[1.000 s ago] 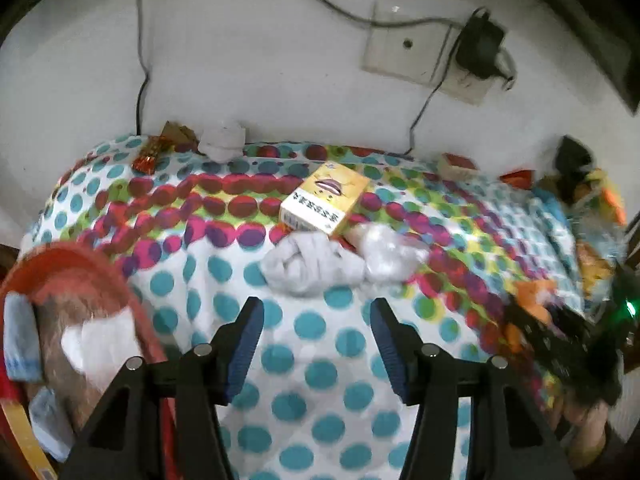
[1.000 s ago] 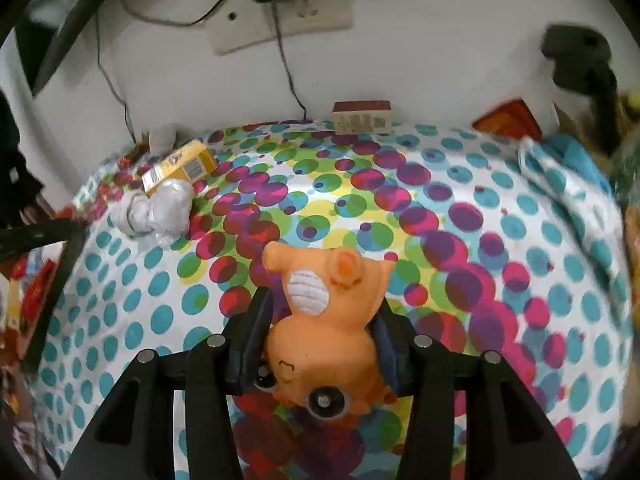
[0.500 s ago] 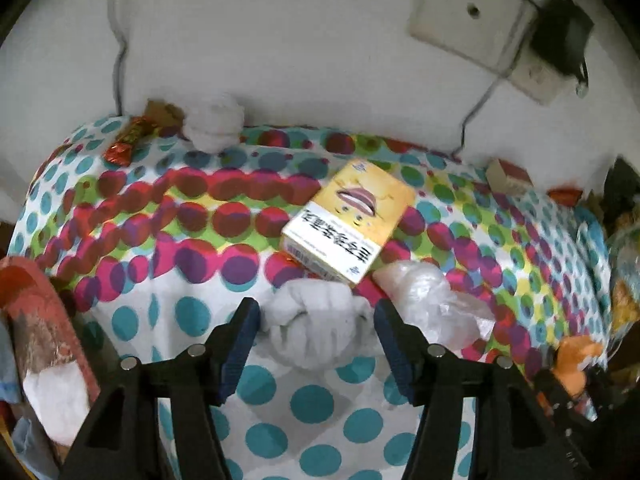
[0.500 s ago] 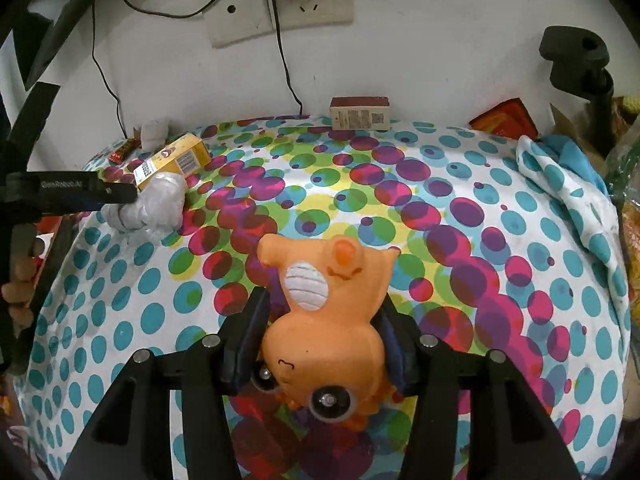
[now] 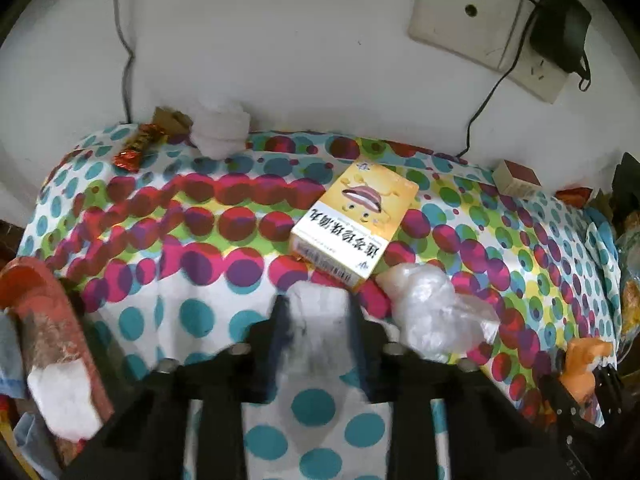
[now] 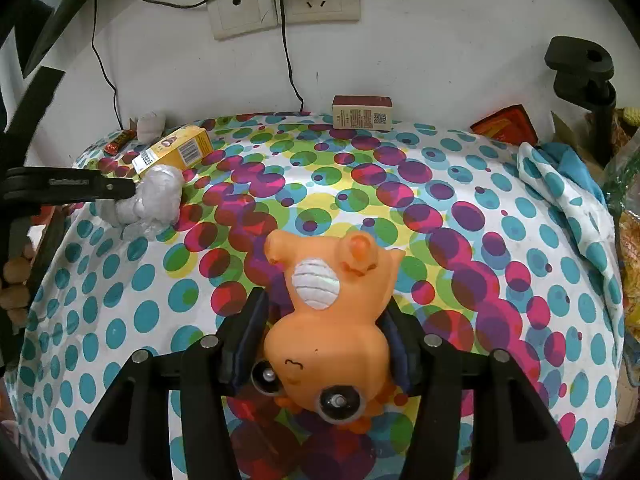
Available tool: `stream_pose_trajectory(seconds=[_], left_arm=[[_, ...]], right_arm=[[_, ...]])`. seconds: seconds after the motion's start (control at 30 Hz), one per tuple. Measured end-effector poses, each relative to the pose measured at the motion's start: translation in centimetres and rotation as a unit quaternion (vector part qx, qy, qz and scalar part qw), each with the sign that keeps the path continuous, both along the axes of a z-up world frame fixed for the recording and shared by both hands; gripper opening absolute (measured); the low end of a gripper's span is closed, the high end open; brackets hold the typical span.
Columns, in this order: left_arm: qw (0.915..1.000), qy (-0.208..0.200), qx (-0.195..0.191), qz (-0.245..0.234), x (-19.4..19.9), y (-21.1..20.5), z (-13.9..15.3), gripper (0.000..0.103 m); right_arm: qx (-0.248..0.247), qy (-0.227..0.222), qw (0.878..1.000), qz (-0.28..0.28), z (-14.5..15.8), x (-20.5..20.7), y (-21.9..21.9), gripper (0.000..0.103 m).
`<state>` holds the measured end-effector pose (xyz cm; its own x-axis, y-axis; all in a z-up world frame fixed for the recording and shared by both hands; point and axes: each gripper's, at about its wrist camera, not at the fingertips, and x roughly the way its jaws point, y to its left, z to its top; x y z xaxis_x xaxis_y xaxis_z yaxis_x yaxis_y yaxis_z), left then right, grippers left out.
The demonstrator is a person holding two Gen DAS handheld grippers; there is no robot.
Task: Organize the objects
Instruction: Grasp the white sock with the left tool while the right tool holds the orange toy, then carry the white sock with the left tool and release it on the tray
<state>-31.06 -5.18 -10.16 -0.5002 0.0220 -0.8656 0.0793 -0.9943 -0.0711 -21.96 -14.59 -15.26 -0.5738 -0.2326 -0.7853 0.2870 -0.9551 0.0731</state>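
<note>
My left gripper [image 5: 316, 309] is shut on a white crumpled wad [image 5: 318, 298] at the near side of the dotted tablecloth [image 5: 168, 320]. A yellow box [image 5: 356, 224] lies just behind the wad and a clear plastic wad [image 5: 432, 316] just to its right. My right gripper [image 6: 325, 307] holds an orange rubber toy [image 6: 340, 344] upside down above the cloth, pads on both its sides. Its jaws are opening slightly. In the left wrist view that toy [image 5: 584, 364] shows at the far right. In the right wrist view the left gripper's finger [image 6: 120, 189] reaches in from the left.
A red basket [image 5: 48, 304] with white and blue scraps stands at the left edge. Along the wall sit another white wad [image 5: 220, 128], a red candy wrapper [image 5: 138, 146] and a small brown box [image 6: 362, 112]. Cables hang from wall sockets [image 6: 280, 0]. Clutter and a black clamp [image 6: 580, 68] crowd the right.
My left gripper came forward and down onto the white wad, then shut on it. My right gripper moved across the cloth with the orange toy.
</note>
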Motion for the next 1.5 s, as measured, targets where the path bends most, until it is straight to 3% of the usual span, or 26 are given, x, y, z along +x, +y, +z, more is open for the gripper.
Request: stream_pose_trajectory(seconds=[0.1,0.43,0.6,1.1,1.5], left_arm=[[1.0,0.003,0.004,0.0,1.2,-0.2,0.6,0.026],[0.9992,0.025,-0.025,-0.019,5.3,0.2,3.0,0.026],[0.9994,0.026,-0.011,-0.021,7.5,0.0,3.6,0.026],[0.9981,0.039,-0.033,-0.033,12.7,-0.4,6.4,0.026],[0.9979,0.045,-0.047,-0.002,14.9,-5.6,8.4,0.026]], right_arm=[[0.005,0.005,1.0,-0.001,-0.7,-0.5,-3.7,0.053],[0.024,0.008,1.0,0.001,-1.1,-1.4,-6.1,0.053],[0.037,0.009,0.999,0.001,-1.2,-1.6,-7.2,0.054],[0.037,0.009,0.999,0.002,-1.2,-1.8,-7.6,0.054],[0.038,0.009,0.999,0.001,-1.1,-1.8,-7.5,0.055]])
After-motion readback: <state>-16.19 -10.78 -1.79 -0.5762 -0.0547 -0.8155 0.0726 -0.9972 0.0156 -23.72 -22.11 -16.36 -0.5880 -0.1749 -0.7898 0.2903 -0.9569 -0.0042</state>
